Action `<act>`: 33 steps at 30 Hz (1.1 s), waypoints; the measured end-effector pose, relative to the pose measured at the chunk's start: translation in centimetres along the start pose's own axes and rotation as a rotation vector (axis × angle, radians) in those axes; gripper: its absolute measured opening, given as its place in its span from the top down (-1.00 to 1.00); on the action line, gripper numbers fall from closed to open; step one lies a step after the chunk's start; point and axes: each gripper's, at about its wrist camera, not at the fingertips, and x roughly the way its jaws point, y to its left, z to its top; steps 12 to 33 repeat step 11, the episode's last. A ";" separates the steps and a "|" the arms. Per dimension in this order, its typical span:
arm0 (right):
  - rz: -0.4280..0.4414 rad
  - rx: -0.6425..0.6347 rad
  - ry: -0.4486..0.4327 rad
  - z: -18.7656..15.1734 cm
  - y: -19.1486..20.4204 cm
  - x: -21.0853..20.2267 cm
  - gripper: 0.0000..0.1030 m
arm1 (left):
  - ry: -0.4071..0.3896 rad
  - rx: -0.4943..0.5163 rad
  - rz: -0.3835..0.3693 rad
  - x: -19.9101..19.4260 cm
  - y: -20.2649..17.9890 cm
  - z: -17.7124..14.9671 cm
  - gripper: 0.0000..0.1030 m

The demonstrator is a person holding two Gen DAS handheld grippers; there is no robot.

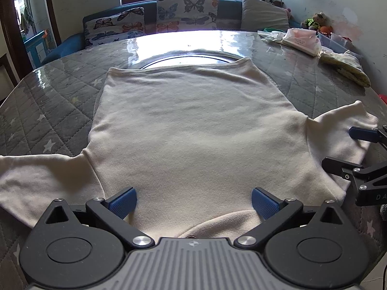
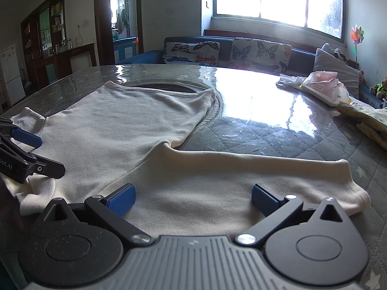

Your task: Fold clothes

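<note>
A lived-in home: a sofa [image 2: 241,48] with butterfly cushions [image 1: 186,12] sits under a bright window [image 2: 278,0] at twelve o'clock, stuffed toys [image 1: 315,21] at two, wooden shelves [image 2: 48,29] and a fridge [image 2: 9,72] at ten.

Bright window [image 2: 278,0]; blue sofa [image 2: 227,46] with butterfly cushions [image 2: 261,53]; dark wooden cabinet [image 2: 48,36]; doorway [image 2: 121,17]; glossy quilted-grey table [image 2: 266,111]; white walls.

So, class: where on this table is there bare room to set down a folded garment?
Free: the glossy stretch of quilted grey table right of the cream long-sleeved top, beyond its sleeve. Crowded: the far right edge, with white plastic packets and yellow folded cloth.
</note>
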 end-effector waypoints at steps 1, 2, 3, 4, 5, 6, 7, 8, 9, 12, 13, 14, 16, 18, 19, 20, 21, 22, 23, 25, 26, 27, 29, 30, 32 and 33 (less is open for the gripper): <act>0.000 0.000 0.000 0.0 0.0 0.0 -1.00 | 0.001 -0.001 0.000 0.0 0.0 0.0 -1.00; 0.000 0.000 0.000 0.0 0.0 0.0 -1.00 | 0.002 -0.002 0.001 0.0 0.0 0.0 -1.00; 0.000 0.000 -0.001 0.0 0.0 0.0 -1.00 | 0.002 -0.002 0.001 0.0 0.0 0.0 -1.00; 0.000 0.000 -0.001 0.0 0.0 0.0 -1.00 | 0.002 -0.002 0.001 0.0 0.0 0.0 -1.00; 0.000 0.001 -0.001 0.0 0.0 0.0 -1.00 | 0.002 -0.003 0.001 0.0 0.0 0.0 -1.00; 0.000 0.001 -0.001 0.0 0.0 -0.1 -1.00 | 0.002 -0.004 0.002 0.0 0.0 0.0 -1.00; 0.000 0.001 -0.001 0.0 0.0 -0.1 -1.00 | 0.002 -0.004 0.002 0.0 0.0 0.0 -1.00; 0.000 0.001 -0.001 0.0 0.0 0.0 -1.00 | 0.003 -0.004 0.002 0.0 0.0 0.0 -1.00; -0.001 0.001 -0.001 0.0 0.0 0.0 -1.00 | 0.004 -0.005 0.002 0.0 0.0 0.0 -1.00; -0.001 0.001 -0.002 0.0 0.0 -0.1 -1.00 | 0.005 -0.005 0.002 0.0 0.0 0.1 -1.00; -0.001 0.001 -0.002 0.0 0.0 -0.1 -1.00 | 0.005 -0.005 0.002 0.0 0.0 0.1 -1.00; -0.001 0.001 -0.002 0.0 0.0 -0.1 -1.00 | 0.005 -0.005 0.002 0.0 0.0 0.1 -1.00; -0.001 0.001 -0.002 0.0 0.0 -0.1 -1.00 | 0.005 -0.005 0.002 0.0 0.0 0.1 -1.00; -0.001 0.001 -0.002 0.0 0.0 -0.1 -1.00 | 0.005 -0.005 0.002 0.0 0.0 0.1 -1.00; -0.001 0.001 -0.002 0.0 0.0 -0.1 -1.00 | 0.005 -0.005 0.002 0.0 0.0 0.1 -1.00; -0.001 0.001 -0.002 0.0 0.0 -0.1 -1.00 | 0.005 -0.005 0.002 0.0 0.0 0.1 -1.00; -0.001 0.001 -0.002 0.0 0.0 -0.1 -1.00 | 0.005 -0.005 0.002 0.0 0.0 0.1 -1.00; -0.001 0.001 -0.002 0.0 0.0 -0.1 -1.00 | 0.005 -0.005 0.002 0.0 0.0 0.1 -1.00; -0.001 0.001 -0.002 0.0 0.0 -0.1 -1.00 | 0.005 -0.005 0.002 0.0 0.0 0.1 -1.00; -0.001 0.001 -0.002 0.0 0.0 -0.1 -1.00 | 0.005 -0.005 0.002 0.0 0.0 0.1 -1.00; -0.001 0.001 -0.002 0.0 0.0 -0.1 -1.00 | 0.005 -0.005 0.002 0.0 0.0 0.1 -1.00; -0.001 0.001 -0.002 0.0 0.0 -0.1 -1.00 | 0.005 -0.005 0.002 0.0 0.0 0.1 -1.00; -0.001 0.001 -0.002 0.0 0.0 -0.1 -1.00 | 0.005 -0.005 0.002 0.0 0.0 0.1 -1.00; -0.001 0.001 -0.002 0.0 0.0 -0.1 -1.00 | 0.005 -0.005 0.002 0.0 0.0 0.1 -1.00; -0.001 0.001 -0.002 0.0 0.0 -0.1 -1.00 | 0.005 -0.005 0.002 0.0 0.0 0.1 -1.00; -0.001 0.001 -0.002 0.0 0.0 -0.1 -1.00 | 0.005 -0.005 0.002 0.0 0.0 0.1 -1.00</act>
